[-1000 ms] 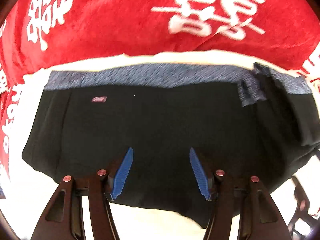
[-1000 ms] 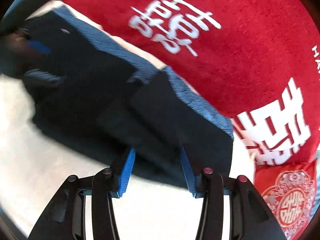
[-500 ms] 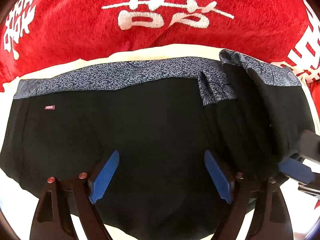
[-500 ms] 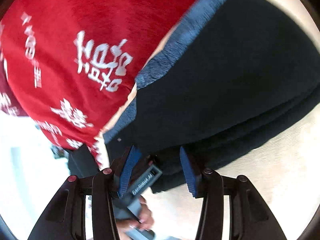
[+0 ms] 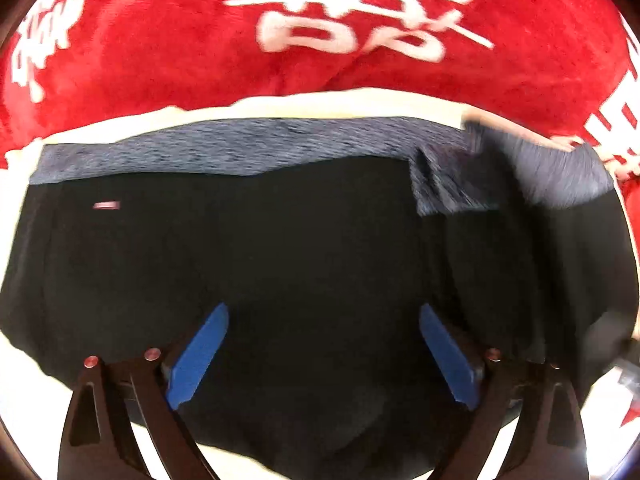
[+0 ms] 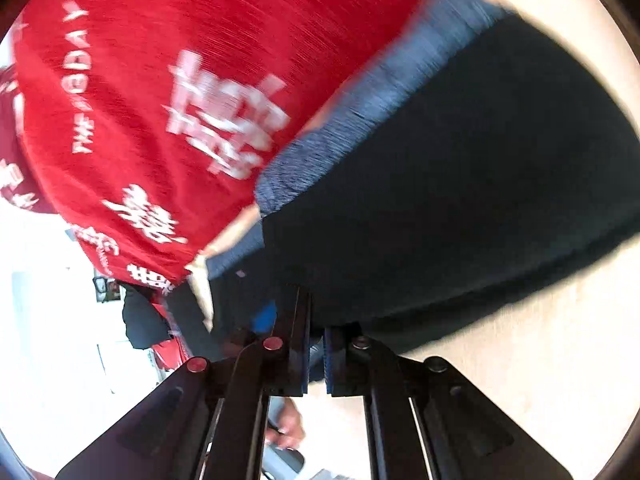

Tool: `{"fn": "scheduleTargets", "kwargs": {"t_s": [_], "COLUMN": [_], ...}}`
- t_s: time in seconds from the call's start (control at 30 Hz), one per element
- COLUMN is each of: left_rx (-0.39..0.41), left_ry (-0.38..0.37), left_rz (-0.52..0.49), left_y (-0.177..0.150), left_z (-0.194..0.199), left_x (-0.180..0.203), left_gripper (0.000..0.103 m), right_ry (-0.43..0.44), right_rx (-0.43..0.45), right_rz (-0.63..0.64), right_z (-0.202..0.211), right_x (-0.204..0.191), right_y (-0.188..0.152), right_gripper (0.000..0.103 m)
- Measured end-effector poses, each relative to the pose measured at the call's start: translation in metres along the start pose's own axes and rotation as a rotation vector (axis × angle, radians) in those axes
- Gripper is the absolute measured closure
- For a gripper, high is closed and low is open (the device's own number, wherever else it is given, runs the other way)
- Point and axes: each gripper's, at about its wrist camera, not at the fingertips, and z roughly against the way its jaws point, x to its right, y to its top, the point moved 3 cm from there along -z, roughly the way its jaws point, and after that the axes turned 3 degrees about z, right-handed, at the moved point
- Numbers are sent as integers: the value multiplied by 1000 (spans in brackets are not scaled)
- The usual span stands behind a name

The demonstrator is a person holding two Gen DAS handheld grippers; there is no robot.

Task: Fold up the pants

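Note:
The black pants (image 5: 300,248) with a blue-grey patterned waistband (image 5: 240,148) lie folded on a cream surface (image 5: 320,106). My left gripper (image 5: 322,344) hovers over the near part of the pants with its blue pads wide open and empty. The right end of the pants is doubled over (image 5: 500,200). In the right wrist view the pants (image 6: 460,208) fill the upper right. My right gripper (image 6: 316,340) is shut at the near edge of the black fabric, which appears pinched between the pads.
A red blanket with white characters (image 5: 320,28) lies just behind the pants; it also shows in the right wrist view (image 6: 160,100). Cream surface (image 6: 520,352) lies in front of the pants. The other hand and gripper (image 6: 264,316) are beside my right one.
My right gripper has closed from open to shut at the edge of the pants. My left gripper stayed open and moved slightly closer over the pants.

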Motion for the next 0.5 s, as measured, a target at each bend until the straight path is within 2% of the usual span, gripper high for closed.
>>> {"fn": "scheduleTargets", "kwargs": {"t_s": [0.13,0.23,0.27,0.33,0.37,0.43,0.5], "left_rx": [8,21,25,35,40,54,68], "left_ry": [42,67,71,67,63,58,39], "left_rz": [9,-15,-21,-26,-29,-46,-63], "left_y": [0,0,1,7,10,15,26], "left_z": [12,25,31,42,47,58,65], "left_x": [-20,-25,-25,-20,-17,-1,18], "left_gripper": [6,6,6,6,6,6,6], "right_ry": [-30,-36,-63,-96,-107,-117,-139], "right_rx": [-29,-23,-51,-109,-131,-129,-72], "right_rz": [-52,-38,8,92,141,242,297], "right_z": [-34,-33,-30,-18,-10,8,37], "right_x": [24,19,10,-9,-13,-27,-31], "right_y": [-12,-9,-9,-15,-19,-19,-8], "right_gripper": [98,94,91,71,67,65,65]}}
